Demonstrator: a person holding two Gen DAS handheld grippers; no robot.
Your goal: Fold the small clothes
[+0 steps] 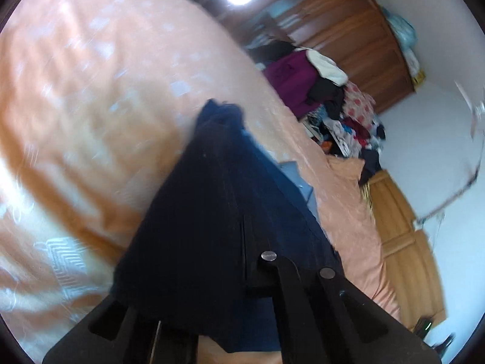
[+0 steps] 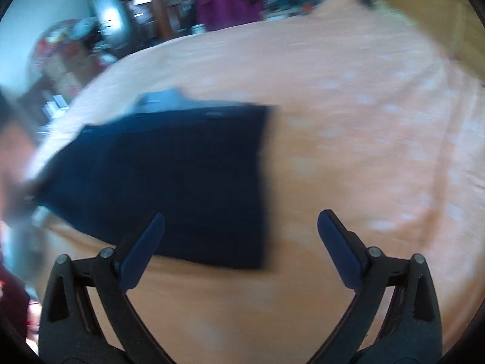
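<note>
A dark navy garment (image 1: 224, 151) hangs up from the peach bedspread (image 1: 91, 91), pinched in my left gripper (image 1: 244, 227), whose jaws are closed together with the cloth draped over them. In the right wrist view the same navy garment (image 2: 169, 176) lies mostly flat on the bedspread (image 2: 363, 121), its left end lifted toward a blurred shape at the frame edge. My right gripper (image 2: 241, 221) hovers open just above the garment's near right corner, with nothing between its fingers. A light blue piece (image 2: 163, 98) shows under the garment's far edge.
A heap of mixed clothes (image 1: 333, 106) with a purple item (image 2: 227, 0) sits at the far end of the bed. A wooden wardrobe (image 1: 348, 30) and a wooden bed frame (image 1: 403, 236) border it. Both views are motion-blurred.
</note>
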